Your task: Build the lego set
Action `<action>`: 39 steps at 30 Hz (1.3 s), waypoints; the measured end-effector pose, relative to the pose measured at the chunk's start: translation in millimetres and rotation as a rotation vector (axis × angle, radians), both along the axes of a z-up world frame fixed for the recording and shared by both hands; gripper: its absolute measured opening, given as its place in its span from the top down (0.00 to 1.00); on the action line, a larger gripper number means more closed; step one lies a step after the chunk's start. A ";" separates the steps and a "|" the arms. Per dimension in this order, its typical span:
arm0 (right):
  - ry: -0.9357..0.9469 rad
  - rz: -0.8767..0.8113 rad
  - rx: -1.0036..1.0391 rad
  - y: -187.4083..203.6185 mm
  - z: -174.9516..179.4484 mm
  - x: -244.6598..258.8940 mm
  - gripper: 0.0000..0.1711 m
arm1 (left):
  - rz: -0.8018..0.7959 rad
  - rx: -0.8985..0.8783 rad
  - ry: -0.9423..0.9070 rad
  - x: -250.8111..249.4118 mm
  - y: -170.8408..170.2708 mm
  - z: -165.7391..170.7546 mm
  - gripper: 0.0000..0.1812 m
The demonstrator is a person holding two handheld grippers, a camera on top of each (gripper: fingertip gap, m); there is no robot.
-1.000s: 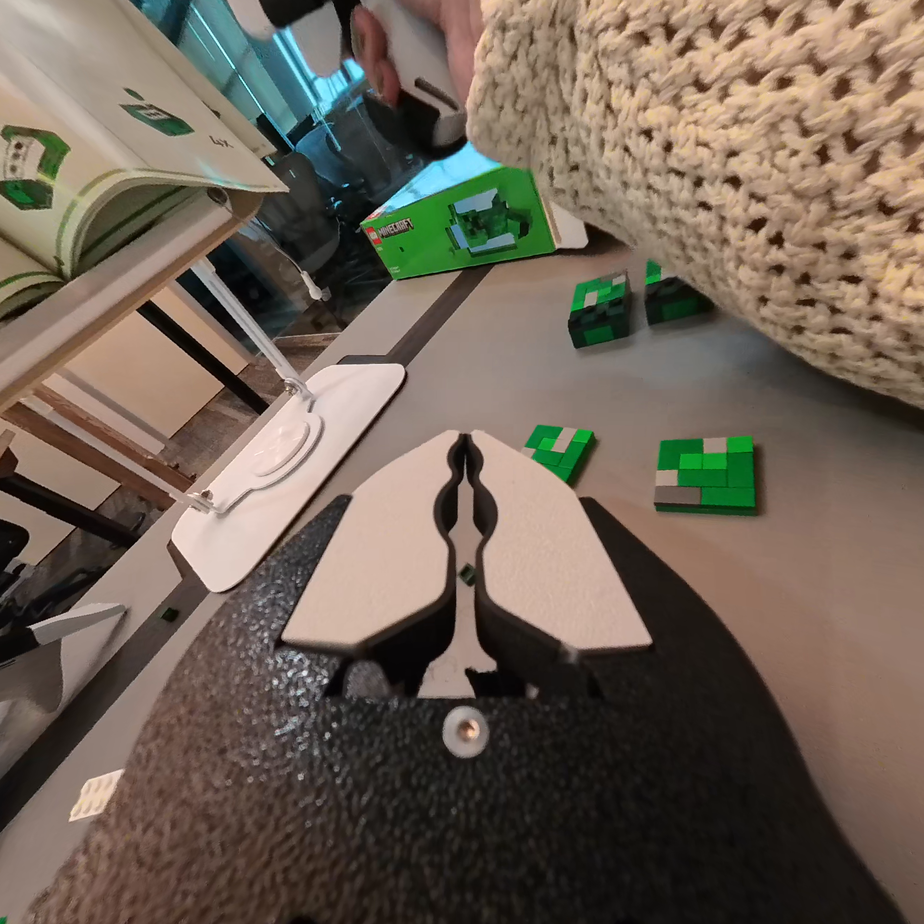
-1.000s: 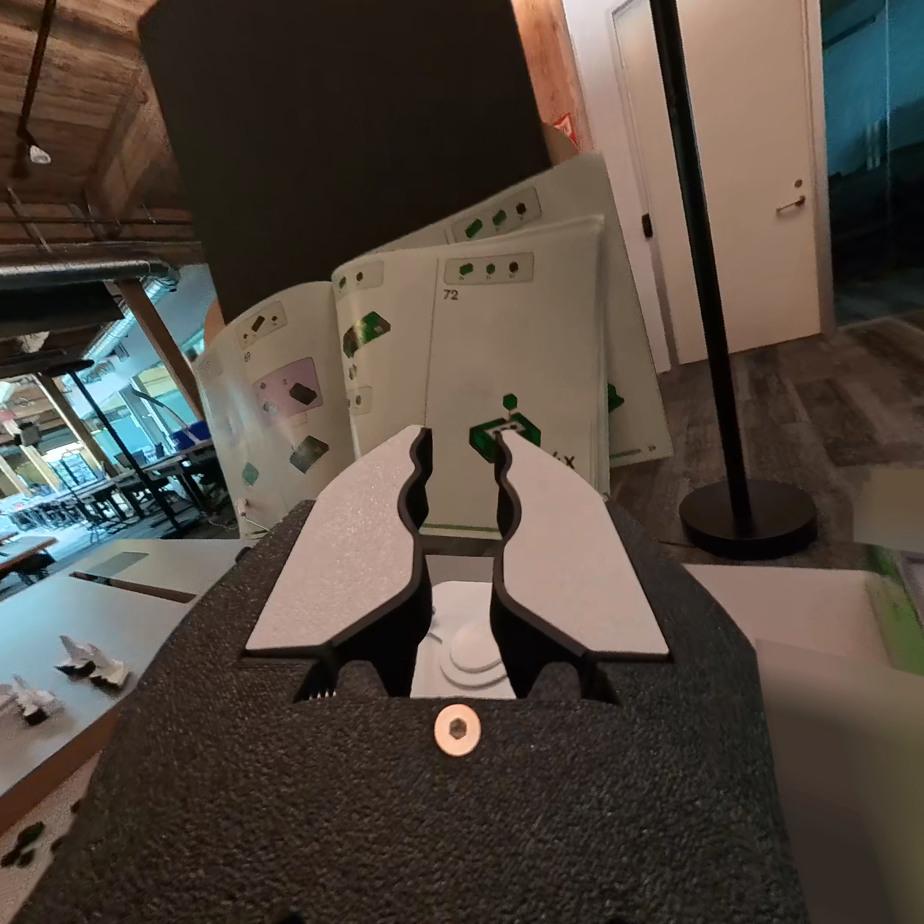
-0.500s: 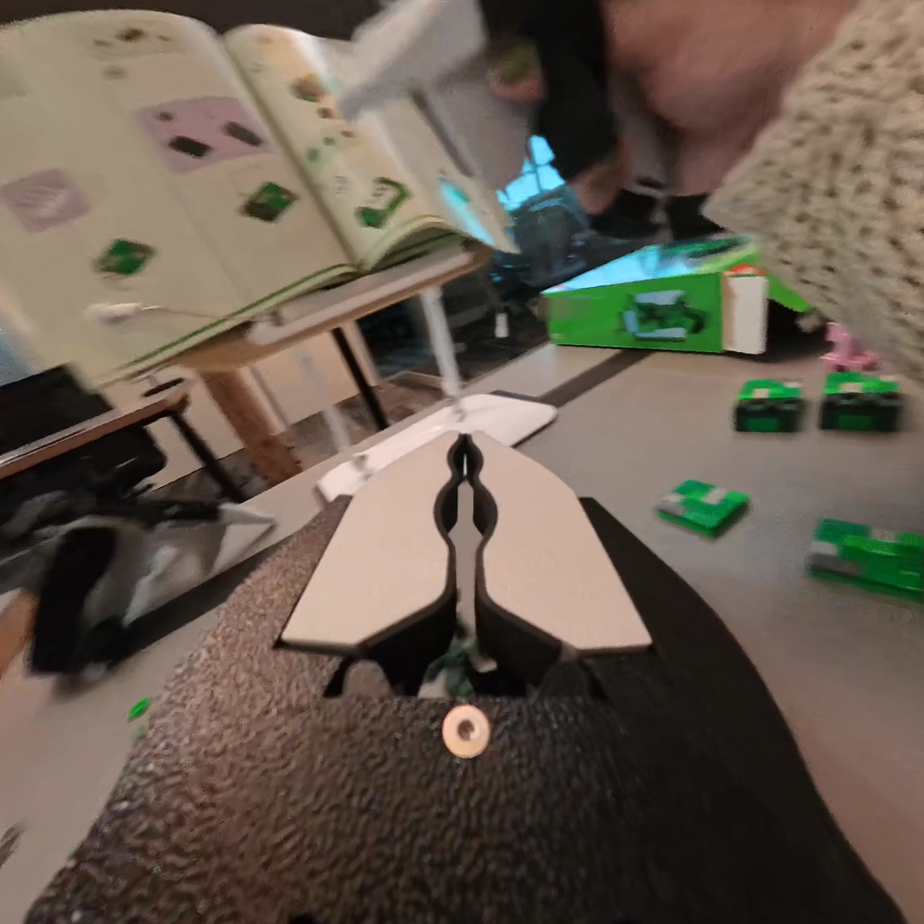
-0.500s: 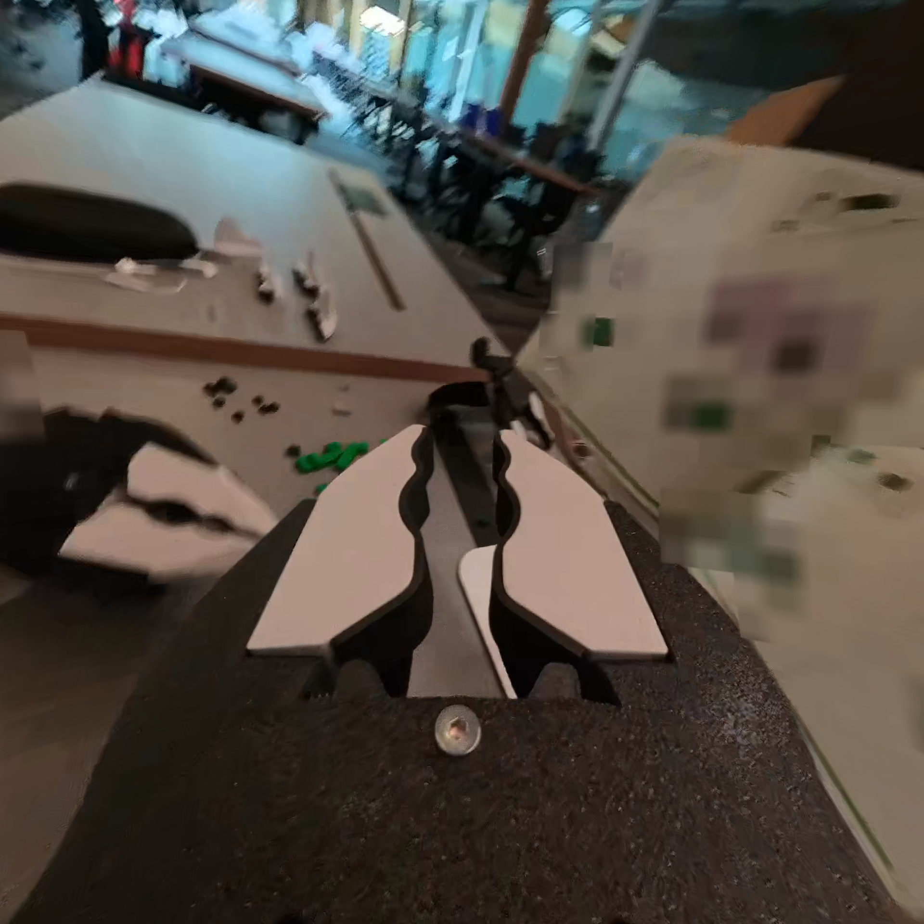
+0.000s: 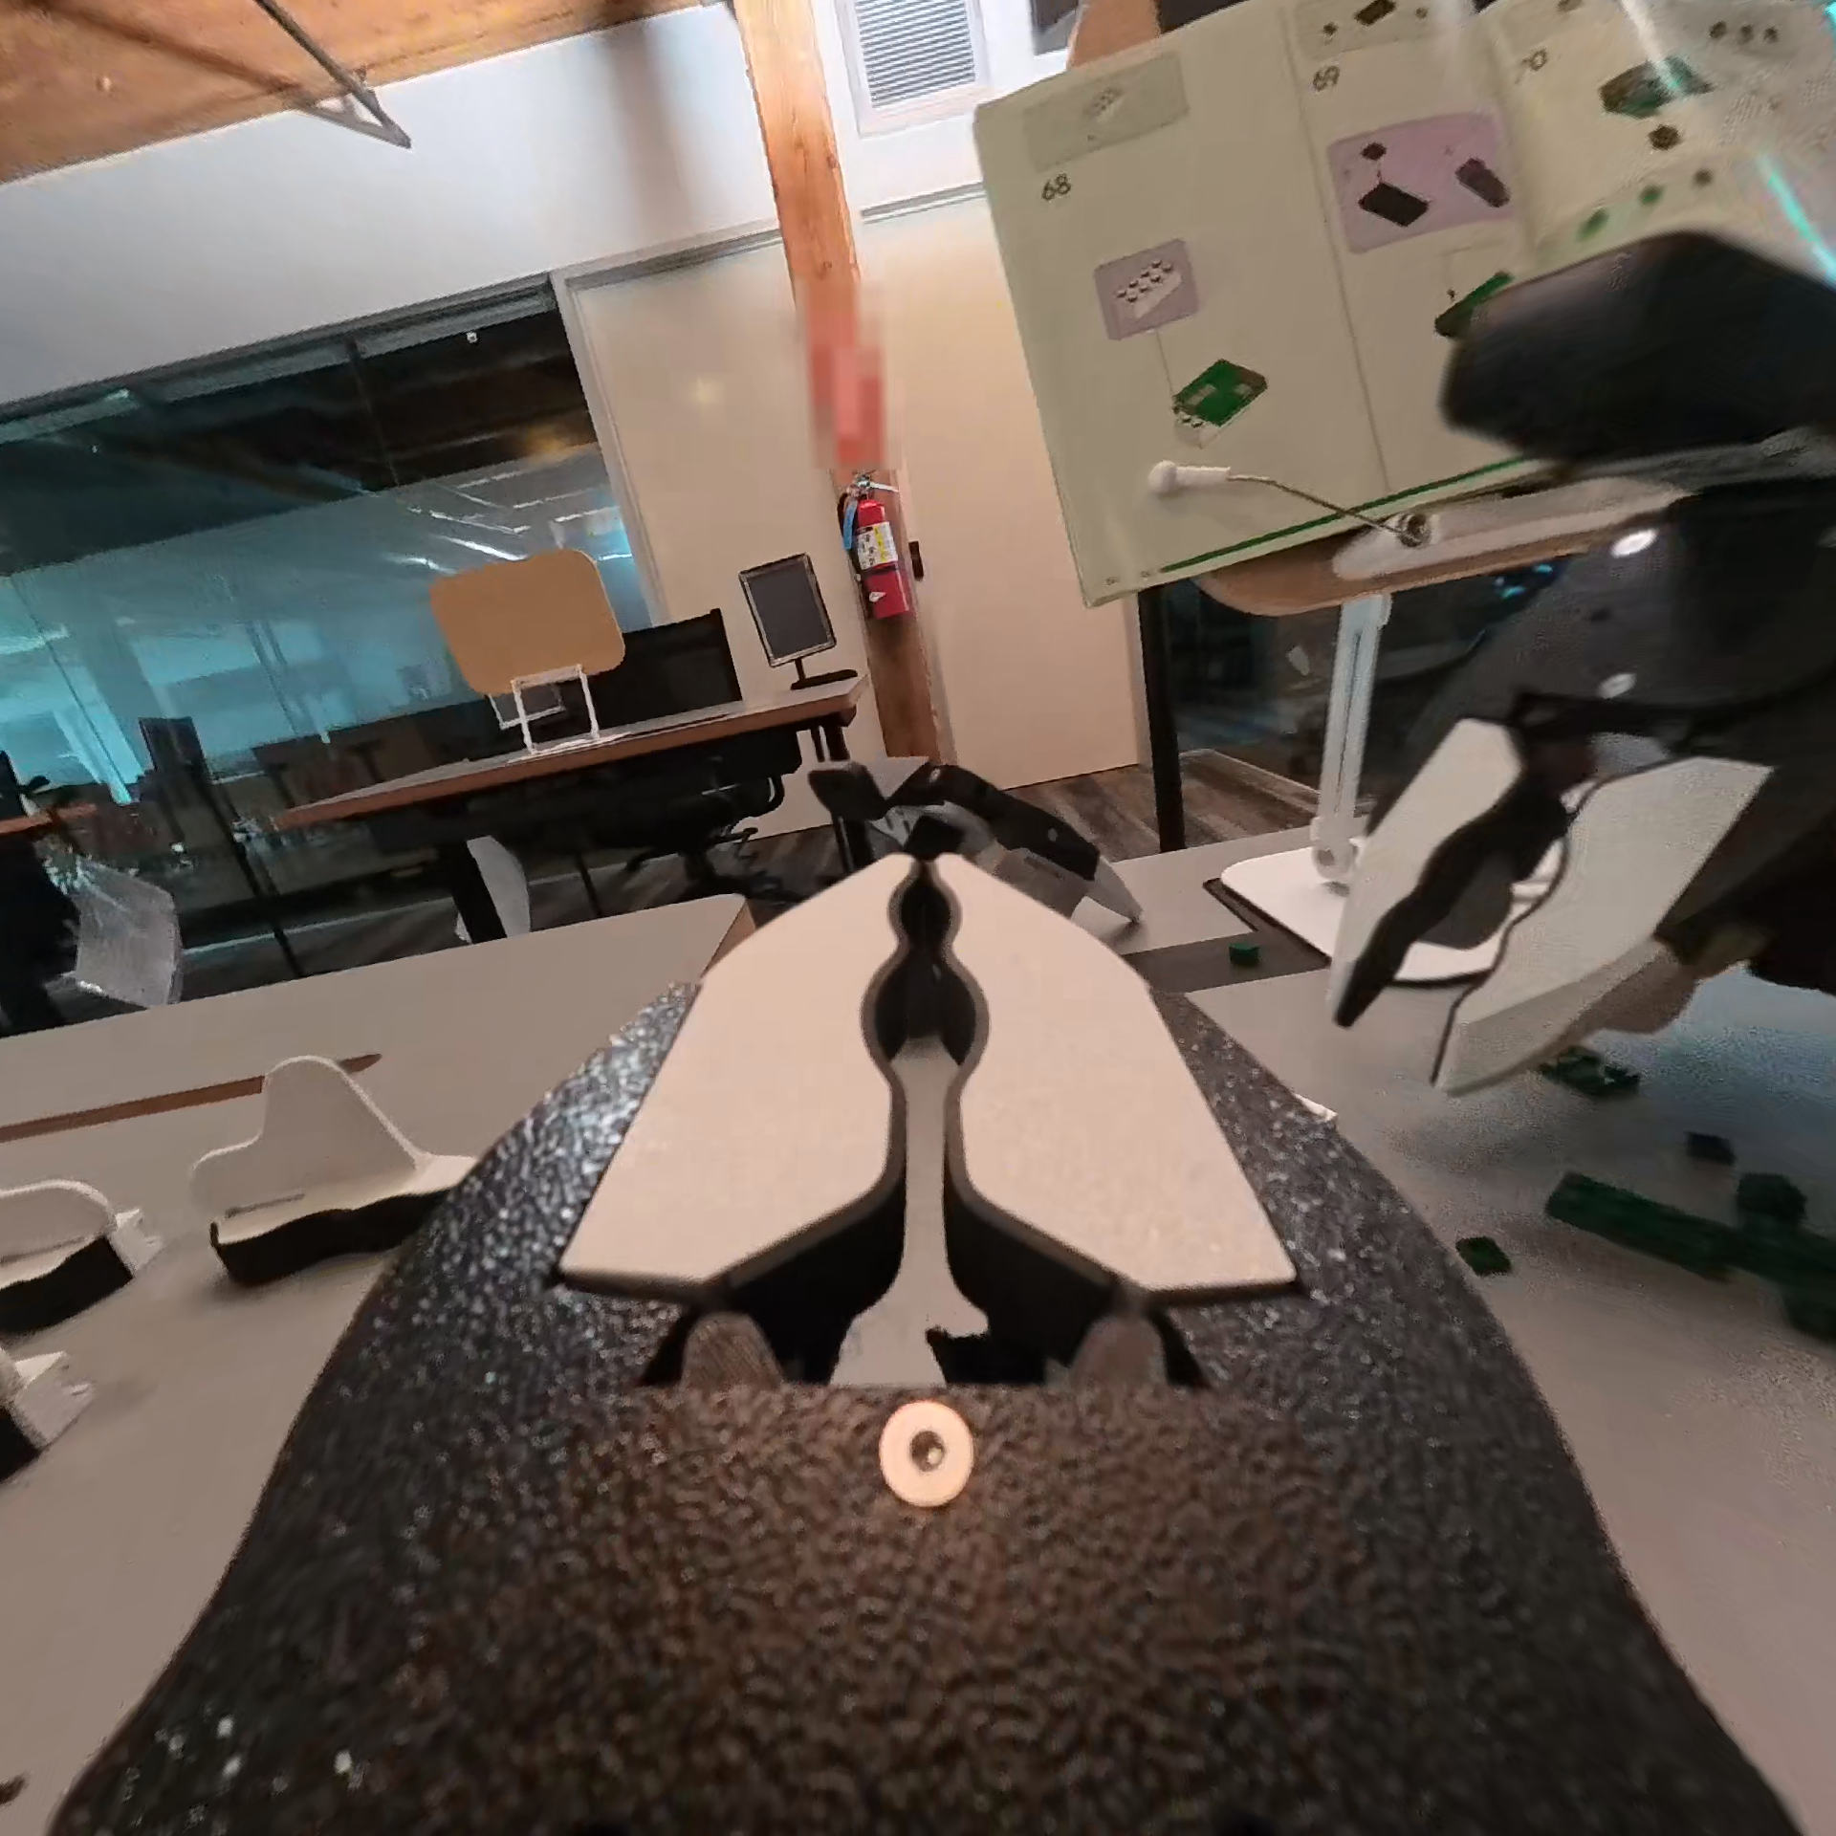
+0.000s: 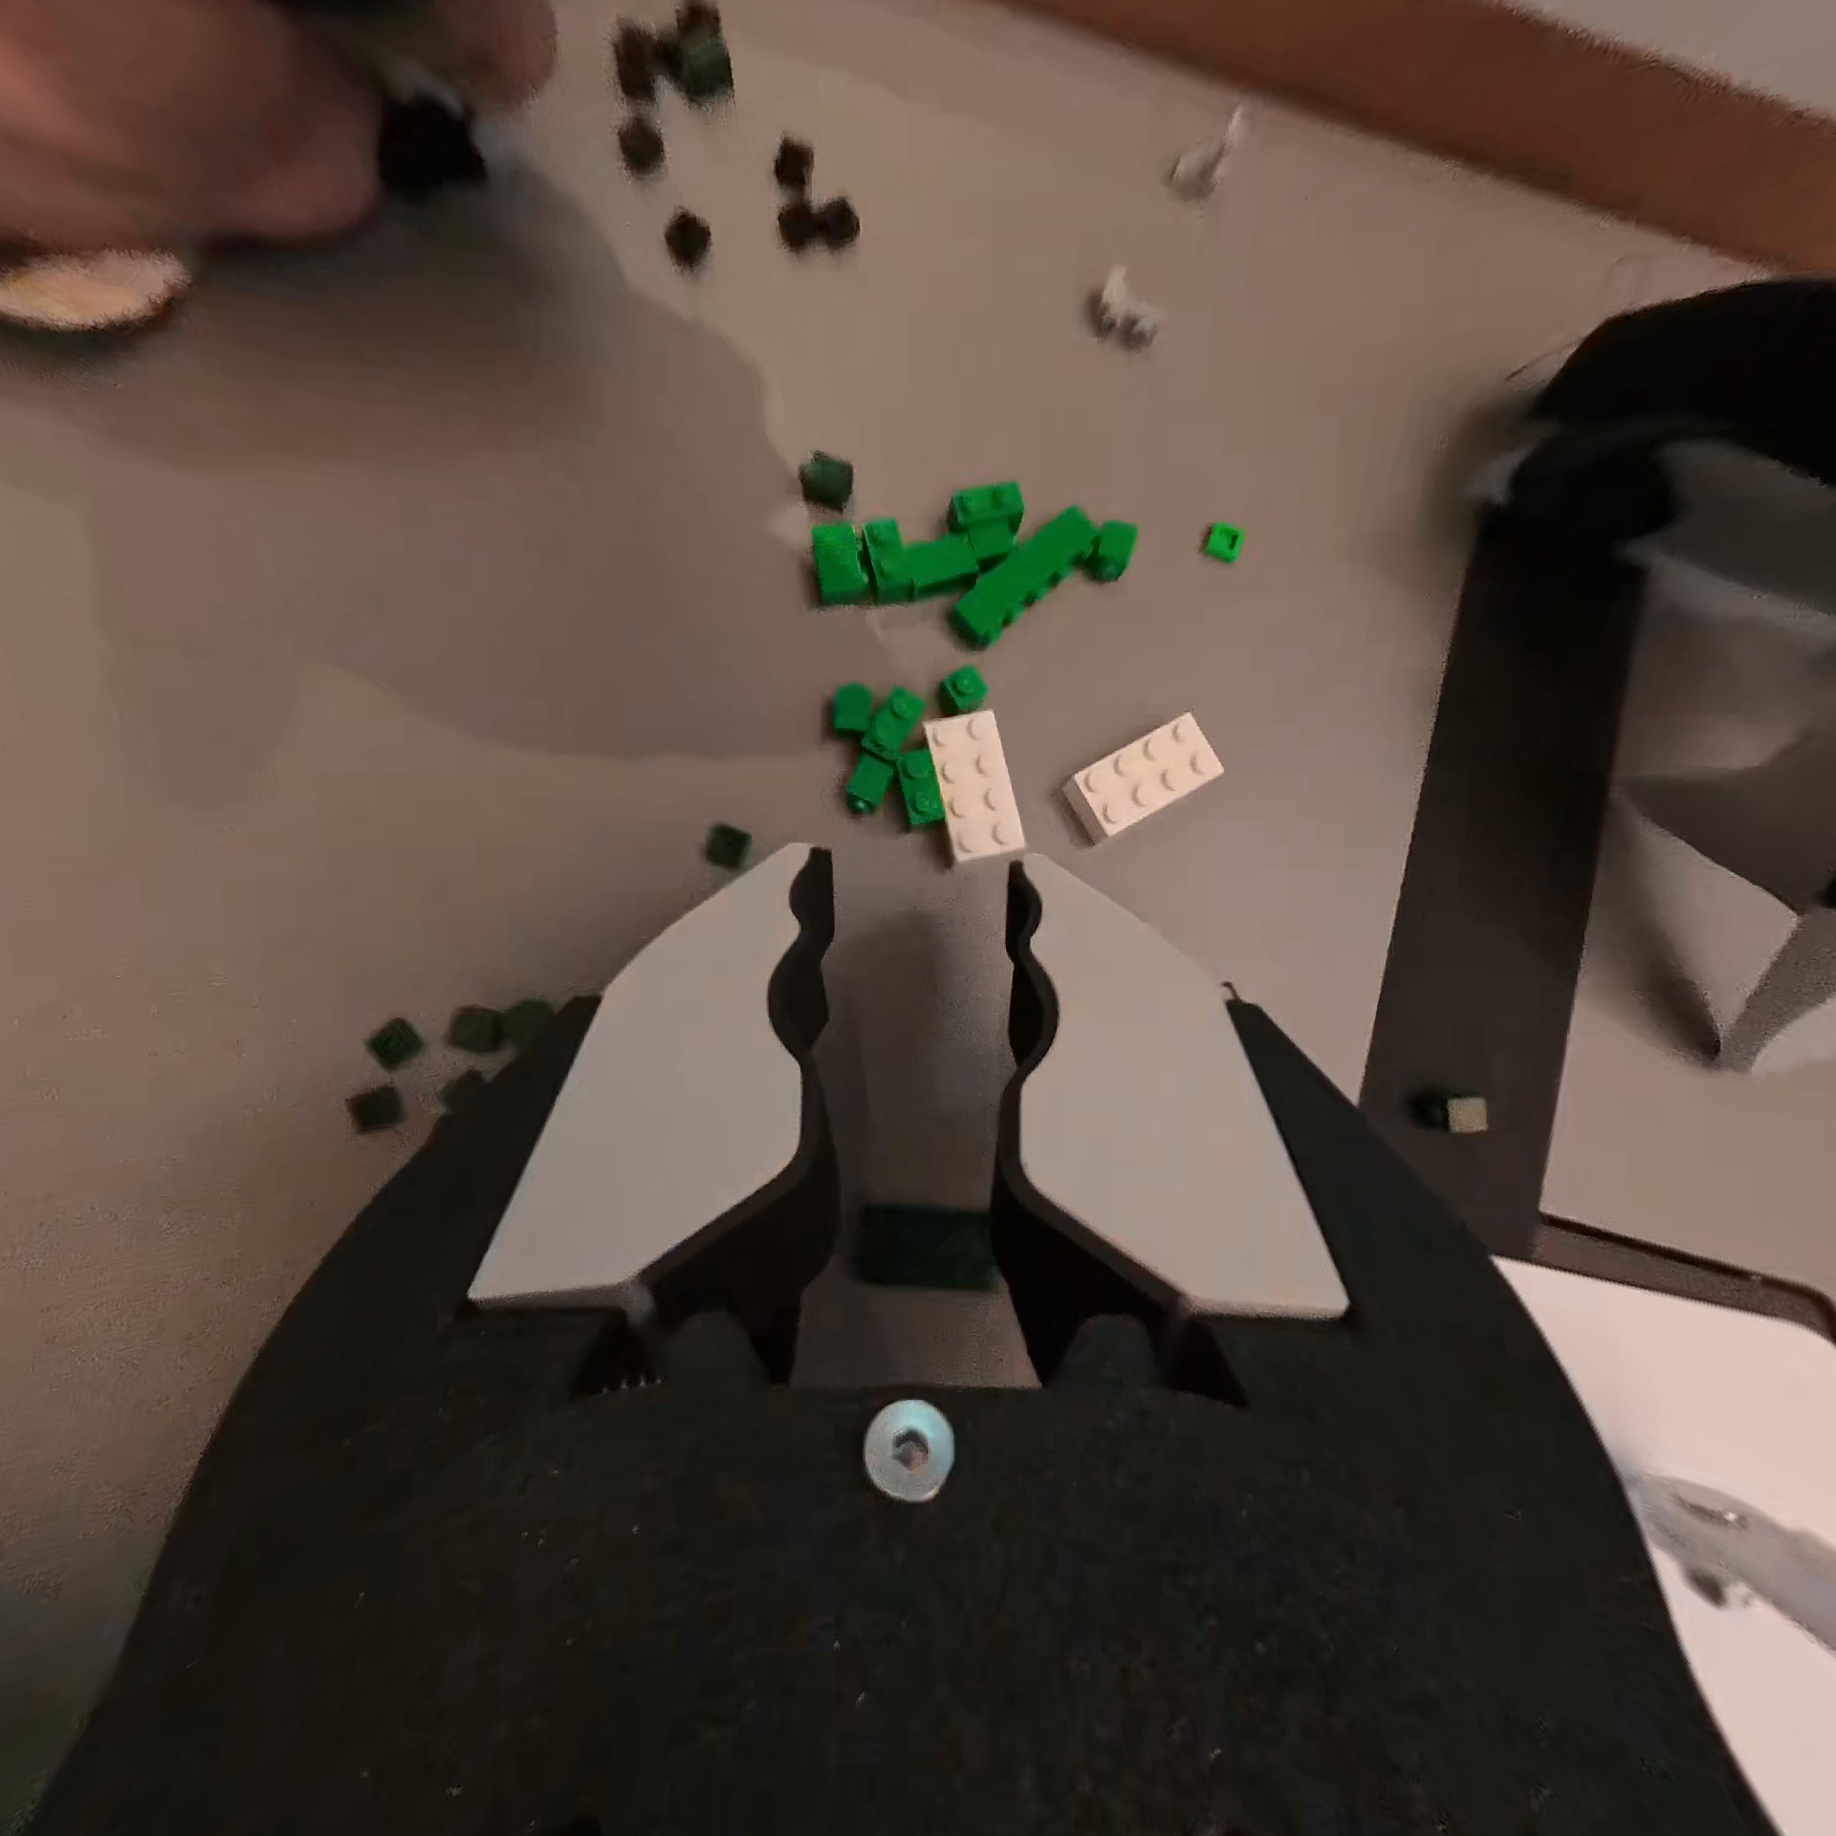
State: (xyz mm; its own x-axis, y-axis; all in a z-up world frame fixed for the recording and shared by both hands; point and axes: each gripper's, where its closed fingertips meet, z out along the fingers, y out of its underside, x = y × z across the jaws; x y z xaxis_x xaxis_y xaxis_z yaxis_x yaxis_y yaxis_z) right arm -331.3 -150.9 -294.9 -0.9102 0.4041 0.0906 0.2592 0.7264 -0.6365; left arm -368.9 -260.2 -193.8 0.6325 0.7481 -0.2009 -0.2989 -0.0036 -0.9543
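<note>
right gripper (image 6: pixel 919 874) gapes above white brick (image 6: pixel 974 787) (left gripper (image 5: pixel 922 874) pinched, empty)

On the counter (image 6: pixel 397 616), a cluster of bricks (image 6: pixel 954 566) lies ahead of the right gripper (image 6: pixel 919 874), with a smaller cluster (image 6: pixel 889 750) nearer and two plates (image 6: pixel 1143 775) just right of it. More small bricks (image 6: pixel 735 149) lie farther off, others (image 6: pixel 437 1053) to the gripper's left. The booklet (image 5: pixel 1242 298) stands raised on a stand (image 5: pixel 1341 795) behind, right of the left gripper (image 5: pixel 924 874).
</note>
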 end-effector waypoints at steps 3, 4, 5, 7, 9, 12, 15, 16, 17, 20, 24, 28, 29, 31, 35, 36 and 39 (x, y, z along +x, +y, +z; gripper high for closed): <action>0.008 0.055 0.074 2.2 -11.5 -9.9 0.80 | -0.016 0.012 -0.006 2.4 4.0 0.8 1.00; -0.004 0.069 0.081 1.5 -13.1 -11.4 0.81 | -0.036 0.030 -0.019 4.5 6.5 1.0 1.00; -0.013 0.081 0.087 0.6 -14.3 -13.1 0.81 | -0.055 0.038 -0.026 6.7 9.5 0.8 1.00; -0.016 0.110 0.103 -2.5 -15.7 -16.2 0.83 | -0.072 0.023 -0.021 9.8 14.9 0.1 1.00; -0.019 0.135 0.136 -5.0 -19.3 -19.1 0.84 | -0.080 0.006 -0.010 11.6 18.3 -0.2 1.00; -0.037 0.161 0.206 -5.2 -29.3 -21.1 0.86 | -0.092 0.008 -0.016 11.9 19.7 -0.5 1.00; -0.030 0.143 0.204 -6.0 -27.4 -23.6 0.90 | -0.107 0.027 -0.037 11.4 20.5 -1.0 1.00; -0.012 0.127 0.203 -4.8 -24.5 -23.7 0.90 | -0.122 0.027 -0.042 12.6 22.5 -1.5 1.00; 0.022 0.107 0.198 -3.6 -18.8 -23.0 0.90 | -0.149 0.021 -0.047 15.0 26.3 -2.7 1.00; 0.224 0.043 0.182 0.5 14.6 -10.4 0.90 | -0.280 -0.007 -0.105 27.2 46.9 -11.2 0.90; 0.564 -0.127 0.265 28.6 65.5 36.6 0.90 | -0.467 -0.016 -0.122 57.1 73.1 -12.3 0.79; 0.892 -0.316 0.345 58.3 102.4 117.4 0.91 | -0.996 0.024 -0.229 141.6 104.5 -9.3 0.72; 0.948 -0.346 0.374 61.2 102.3 138.6 0.90 | -1.100 0.051 -0.289 160.3 109.7 -8.4 0.69; 1.036 -0.392 0.451 62.8 92.7 177.3 0.91 | -1.181 0.044 -0.329 187.7 118.5 -10.3 0.65; 1.152 -0.422 0.558 49.8 66.8 231.0 0.91 | -1.225 -0.073 -0.265 237.0 125.4 -19.5 0.68; 1.169 -0.433 0.559 46.3 62.9 238.1 0.91 | -1.246 -0.096 -0.262 249.7 125.8 -21.6 0.68; 1.213 -0.397 0.607 35.9 53.4 246.7 0.90 | -1.273 -0.167 -0.253 280.1 124.8 -28.7 0.71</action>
State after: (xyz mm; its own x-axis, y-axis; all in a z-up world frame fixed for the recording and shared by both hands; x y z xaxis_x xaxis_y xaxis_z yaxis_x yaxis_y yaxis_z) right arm -84.5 -115.0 -241.5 0.0204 0.2272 0.9736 0.0334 0.9731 -0.2278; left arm -88.8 -135.4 -222.5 0.9071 -0.4210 -0.0044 0.0061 0.0236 -0.9997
